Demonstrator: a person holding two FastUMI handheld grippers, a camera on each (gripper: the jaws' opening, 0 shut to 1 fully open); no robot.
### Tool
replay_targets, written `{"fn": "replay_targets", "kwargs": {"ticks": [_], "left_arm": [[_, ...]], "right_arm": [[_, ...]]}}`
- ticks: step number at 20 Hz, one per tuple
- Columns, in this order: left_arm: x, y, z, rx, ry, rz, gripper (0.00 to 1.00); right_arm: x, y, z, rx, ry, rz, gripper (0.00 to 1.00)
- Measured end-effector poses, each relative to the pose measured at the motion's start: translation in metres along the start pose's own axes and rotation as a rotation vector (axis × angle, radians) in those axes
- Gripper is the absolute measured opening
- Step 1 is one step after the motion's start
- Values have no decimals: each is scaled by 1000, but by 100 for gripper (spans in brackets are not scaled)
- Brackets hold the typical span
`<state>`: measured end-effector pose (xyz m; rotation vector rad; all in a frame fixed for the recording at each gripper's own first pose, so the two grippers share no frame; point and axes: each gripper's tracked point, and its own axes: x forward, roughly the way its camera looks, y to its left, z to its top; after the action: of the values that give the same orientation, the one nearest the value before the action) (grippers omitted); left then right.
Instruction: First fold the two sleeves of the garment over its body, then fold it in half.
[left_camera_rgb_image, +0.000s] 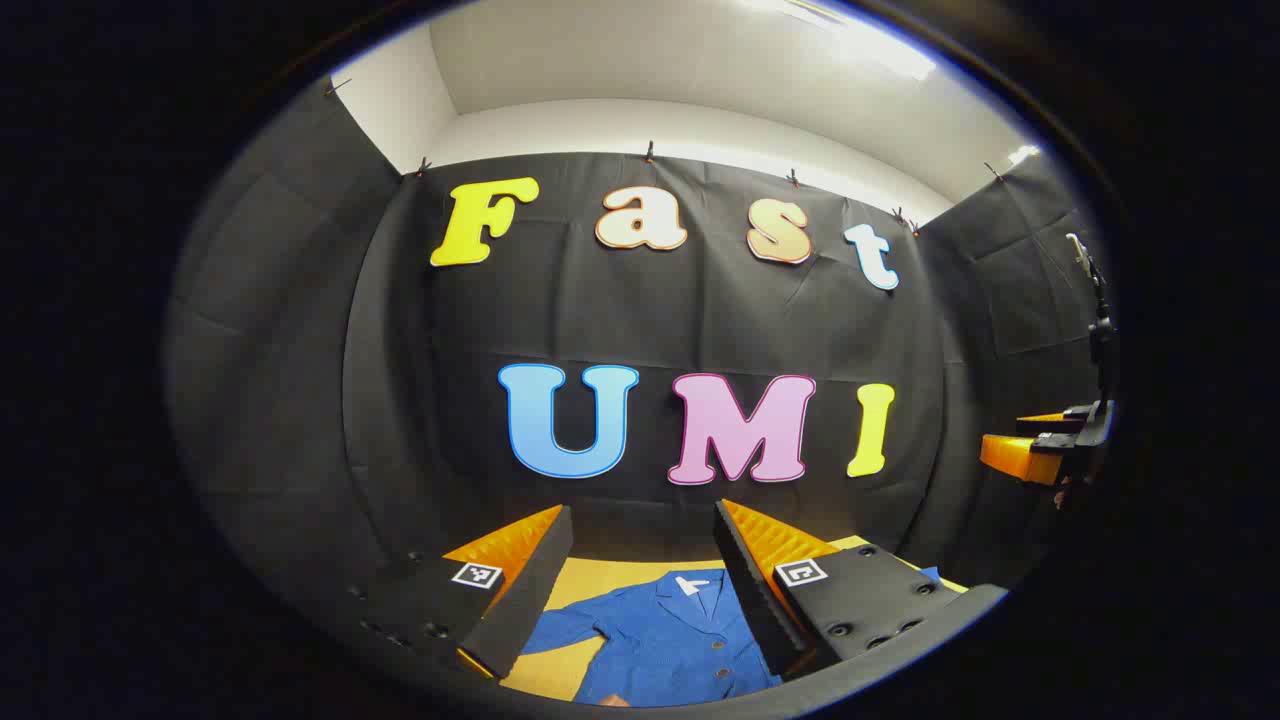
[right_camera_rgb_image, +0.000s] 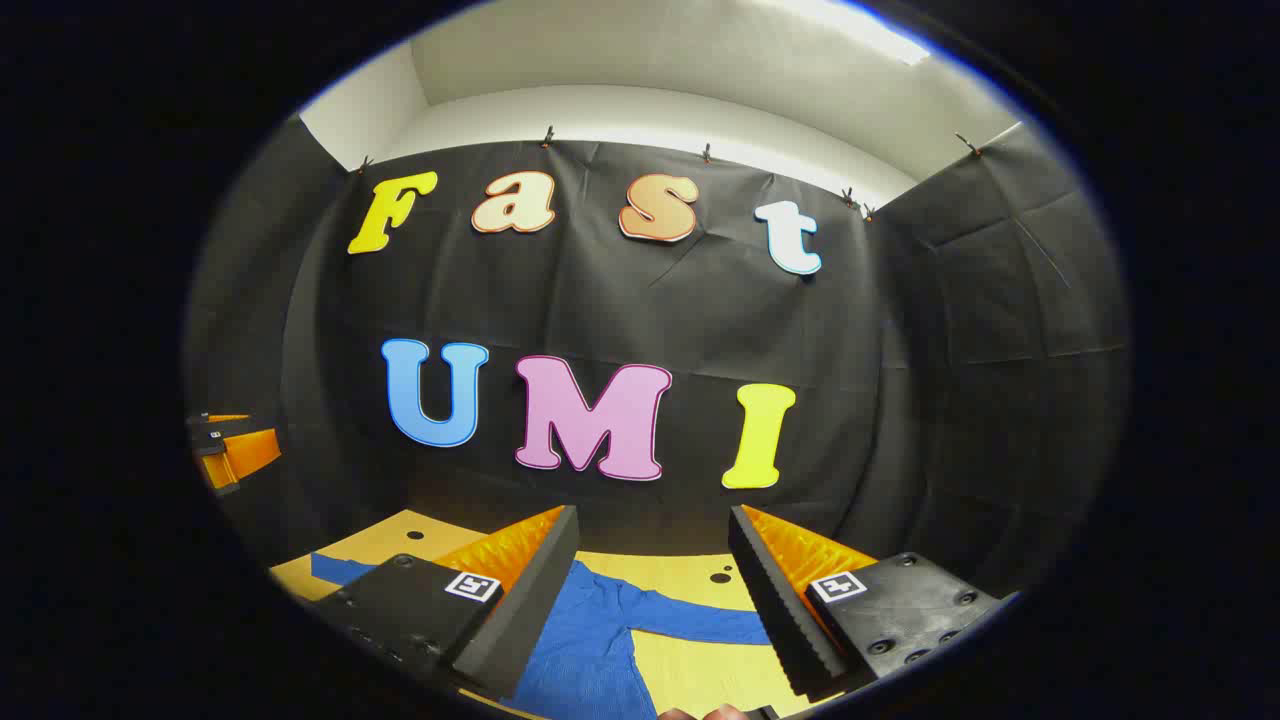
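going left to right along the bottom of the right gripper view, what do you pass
other gripper at the far left → own left finger → blue garment on the yellow table → own right finger

Looks like a recording booth/test lab, not a home: black cloth wall (left_camera_rgb_image: 700, 320) clipped up on 3 sides, white ceiling (left_camera_rgb_image: 700, 60) w/ strip light (right_camera_rgb_image: 850, 25), bare yellow table (right_camera_rgb_image: 690, 570) w/ screw holes.

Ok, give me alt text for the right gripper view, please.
The right claw, open, hovers above a blue garment lying flat on a yellow table, one sleeve spread outward. The left claw appears at the far left edge.
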<state>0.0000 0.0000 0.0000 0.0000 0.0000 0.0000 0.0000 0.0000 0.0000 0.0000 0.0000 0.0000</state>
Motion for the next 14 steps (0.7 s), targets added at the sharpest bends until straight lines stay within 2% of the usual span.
{"fn": "replay_targets", "kwargs": {"ticks": [5,14], "left_arm": [[6,-7,2,-3,0,-6,82],[5,0,13,23,-30,32,81]], "right_arm": [[3,-6,1,-33,5,-3,96],[10,-6,7,-36,4,6,96]]}}
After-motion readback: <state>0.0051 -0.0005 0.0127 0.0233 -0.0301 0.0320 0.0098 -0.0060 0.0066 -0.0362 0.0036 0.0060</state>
